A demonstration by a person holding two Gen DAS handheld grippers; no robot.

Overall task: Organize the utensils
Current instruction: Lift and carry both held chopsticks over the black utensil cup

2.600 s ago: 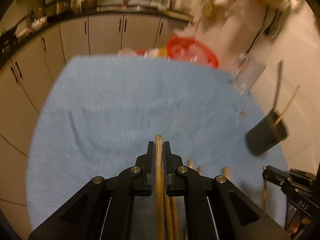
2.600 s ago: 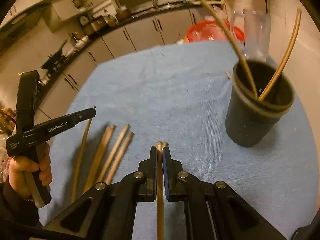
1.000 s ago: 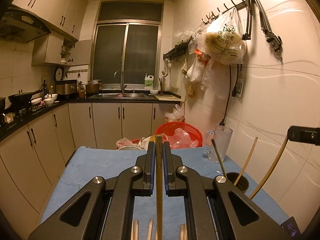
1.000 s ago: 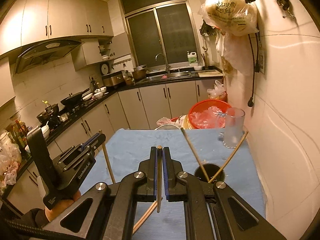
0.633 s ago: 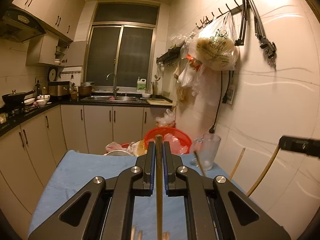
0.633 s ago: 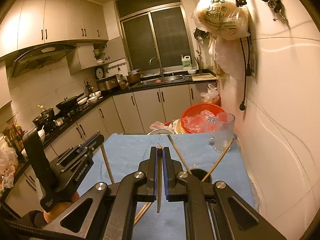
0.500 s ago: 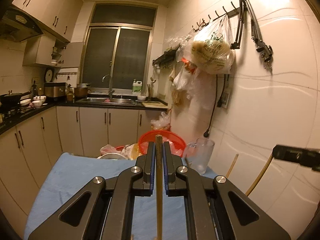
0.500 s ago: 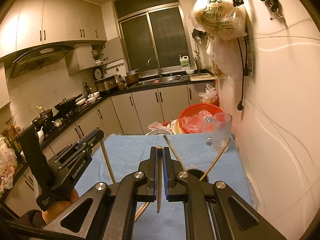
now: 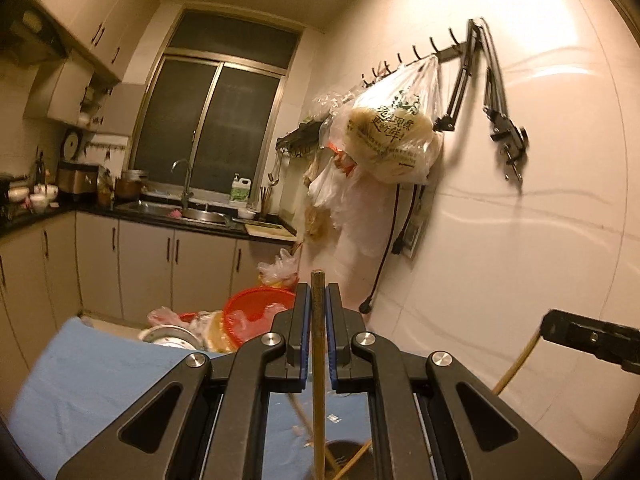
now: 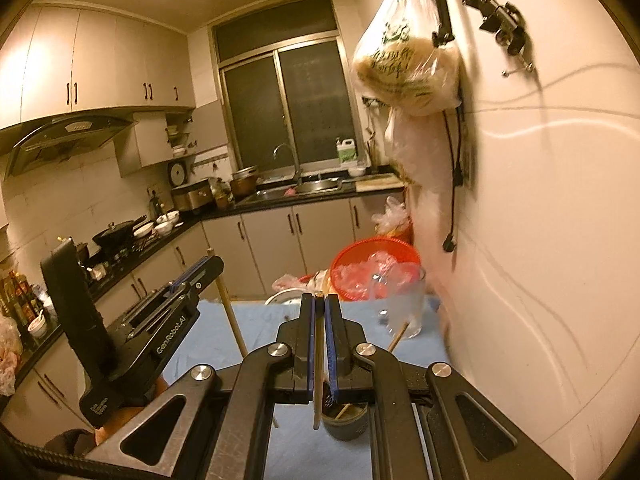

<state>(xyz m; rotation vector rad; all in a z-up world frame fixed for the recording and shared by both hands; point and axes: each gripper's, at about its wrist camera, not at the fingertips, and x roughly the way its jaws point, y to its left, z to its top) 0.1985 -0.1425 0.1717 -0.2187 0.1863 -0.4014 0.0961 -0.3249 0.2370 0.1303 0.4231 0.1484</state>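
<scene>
My left gripper (image 9: pixel 319 292) is shut on a wooden chopstick (image 9: pixel 318 392) that hangs down over the black cup (image 9: pixel 347 450) at the bottom edge of the left wrist view. My right gripper (image 10: pixel 319 300) is shut on another chopstick (image 10: pixel 317 380), whose lower tip hangs just left of the black cup (image 10: pixel 347 420). The cup holds other chopsticks, one leaning out to the right (image 10: pixel 397 339). In the right wrist view the left gripper (image 10: pixel 208 266) is at the left, its chopstick (image 10: pixel 233 322) slanting down. In the left wrist view the right gripper (image 9: pixel 592 338) shows at the right edge.
A blue cloth (image 10: pixel 264 332) covers the table. A glass mug (image 10: pixel 404 300) stands behind the cup, near the white wall (image 10: pixel 540 280). A red basket (image 10: pixel 372 260) and plastic bags sit past the table's far end. Kitchen cabinets and a sink line the back.
Both grippers have risen with their chopsticks and drifted toward the wall. The cup has slid down to the bottom of both views. The loose chopsticks on the cloth are out of sight.
</scene>
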